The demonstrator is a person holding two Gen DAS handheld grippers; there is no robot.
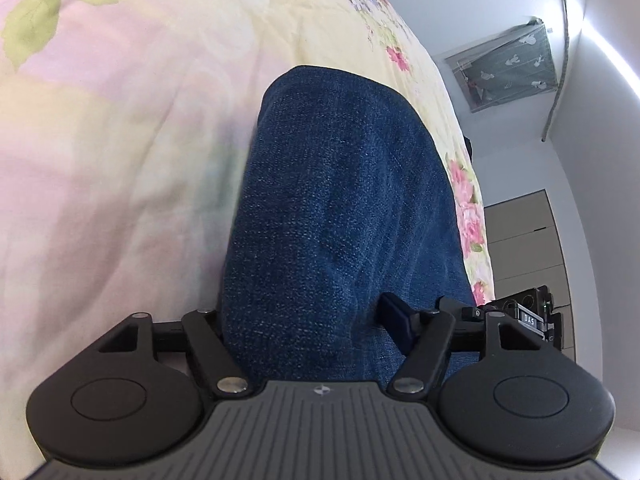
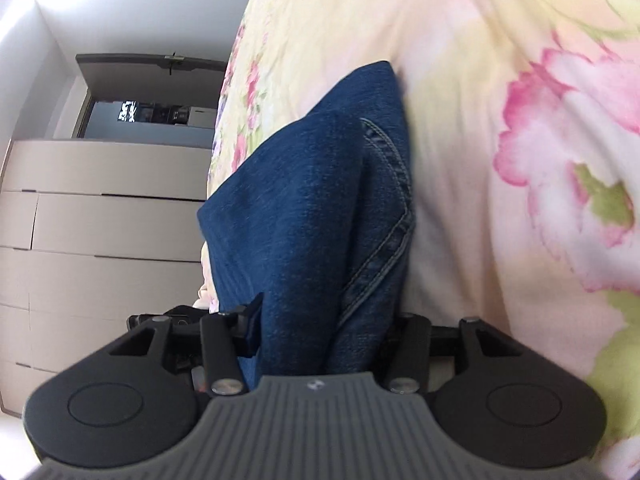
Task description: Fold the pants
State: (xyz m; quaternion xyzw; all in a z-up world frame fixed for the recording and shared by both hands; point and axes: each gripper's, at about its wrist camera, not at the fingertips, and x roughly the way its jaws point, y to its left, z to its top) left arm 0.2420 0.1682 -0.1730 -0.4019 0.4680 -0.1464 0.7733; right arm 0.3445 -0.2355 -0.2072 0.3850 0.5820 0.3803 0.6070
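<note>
Both hand-held grippers (image 1: 308,320) (image 2: 324,320): pants (image 1: 340,200) between fingers.

dark blue denim pants (image 1: 340,208) with lighter blue stitching; pale yellow-and-pink bed sheet (image 1: 120,160) printed with pink flowers, green leaves; beige drawers (image 2: 104,220); white wall (image 1: 500,0).

A home bedroom: a floral bedspread (image 1: 140,120), a pale drawer chest (image 2: 104,220), a doorway (image 2: 148,116).

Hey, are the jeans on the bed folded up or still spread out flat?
Folded, at least partly: the jeans show one denim layer lying over another with a stitched seam, forming a narrow stack on the floral bedspread.
</note>
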